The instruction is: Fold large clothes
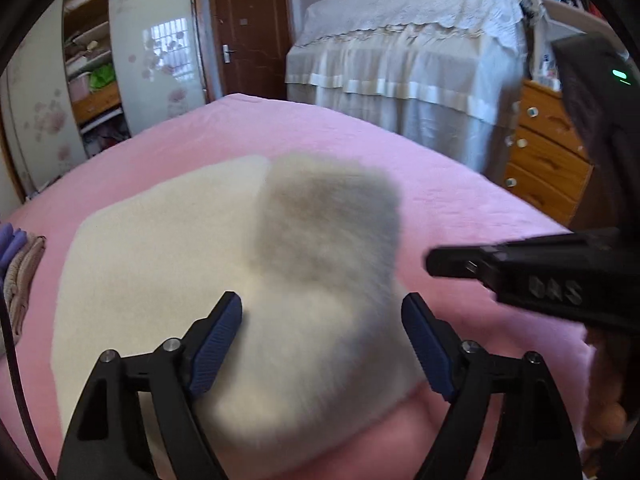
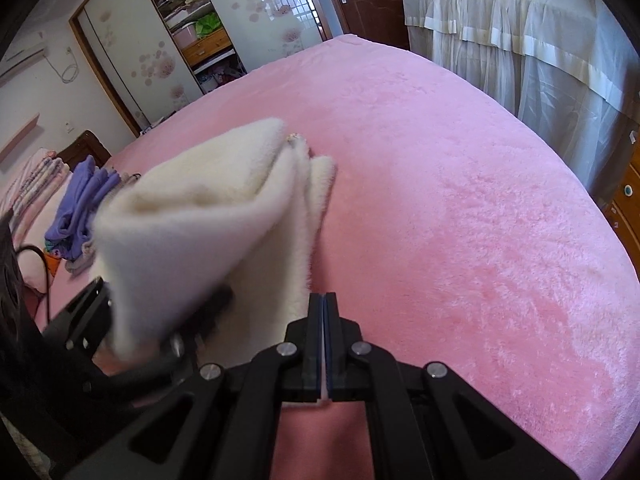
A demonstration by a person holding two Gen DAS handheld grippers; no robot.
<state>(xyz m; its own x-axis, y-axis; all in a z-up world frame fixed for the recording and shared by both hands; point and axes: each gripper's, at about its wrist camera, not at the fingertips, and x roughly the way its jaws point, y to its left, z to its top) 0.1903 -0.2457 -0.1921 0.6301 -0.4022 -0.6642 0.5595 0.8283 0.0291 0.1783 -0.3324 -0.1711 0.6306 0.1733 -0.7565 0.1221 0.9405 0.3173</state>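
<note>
A cream fleece garment (image 1: 168, 264) lies partly folded on the pink bed (image 1: 460, 208). One flap of it (image 1: 324, 216) is lifted and blurred in mid-air. My left gripper (image 1: 322, 320) is open, its blue pads on either side of the garment's near edge. My right gripper (image 2: 323, 304) has its jaws closed, beside the garment's right edge (image 2: 304, 248); a thin white strip shows between the pads. In the right wrist view the raised fold (image 2: 192, 232) hangs over the left gripper's fingers (image 2: 92, 312). The right gripper also shows in the left wrist view (image 1: 432, 262).
A pile of purple and beige clothes (image 2: 84, 200) lies on the bed to the left. A lace-covered piece of furniture (image 1: 408, 60) and a wooden drawer chest (image 1: 544, 160) stand past the bed's far right edge. A wardrobe (image 1: 92, 60) and brown door (image 1: 248, 28) are behind.
</note>
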